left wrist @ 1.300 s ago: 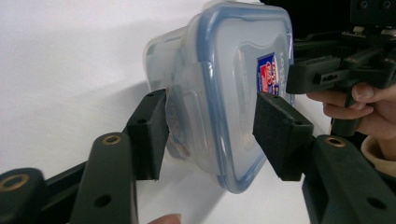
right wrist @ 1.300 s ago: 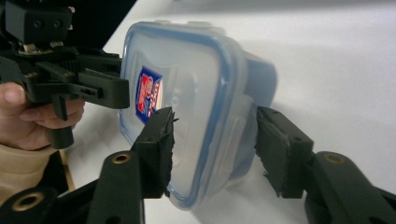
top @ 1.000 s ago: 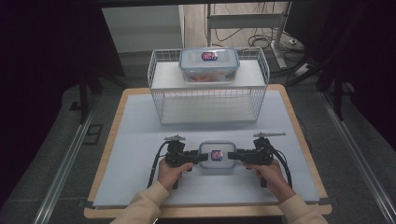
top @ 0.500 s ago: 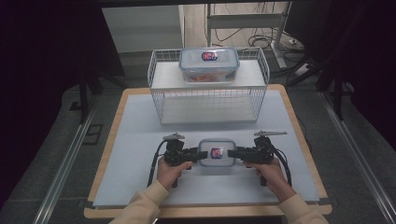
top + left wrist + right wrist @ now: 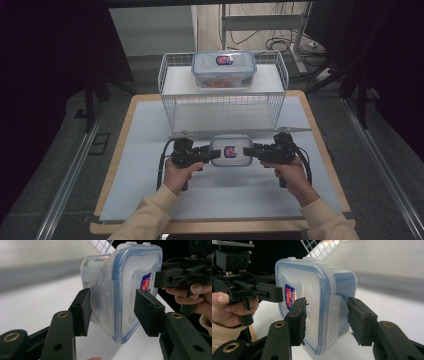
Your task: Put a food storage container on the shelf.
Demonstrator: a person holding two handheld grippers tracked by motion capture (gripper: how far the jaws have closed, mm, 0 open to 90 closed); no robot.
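A clear plastic food box with a blue-rimmed lid and a red-blue label (image 5: pixel 230 150) hangs a little above the white mat, in front of the wire rack. My left gripper (image 5: pixel 214 154) is shut on its left end, and my right gripper (image 5: pixel 248 151) is shut on its right end. In the left gripper view the box (image 5: pixel 125 290) stands on edge between my jaws (image 5: pixel 112 312), one pad on the lid and one on the side latch. The right gripper view shows the same grip (image 5: pixel 327 320) on the box (image 5: pixel 312 295), with the left gripper (image 5: pixel 262 293) beyond.
A white wire rack (image 5: pixel 170 95) stands at the back of the mat (image 5: pixel 145 170), with a shelf on top and an open bay below. A second, similar lidded box (image 5: pixel 223 69) sits on its top shelf. Floor rails and cables lie around the table.
Both grippers have lifted the box between them off the mat; in the high view it has moved up the picture, closer to the rack's front. The grips look unchanged.
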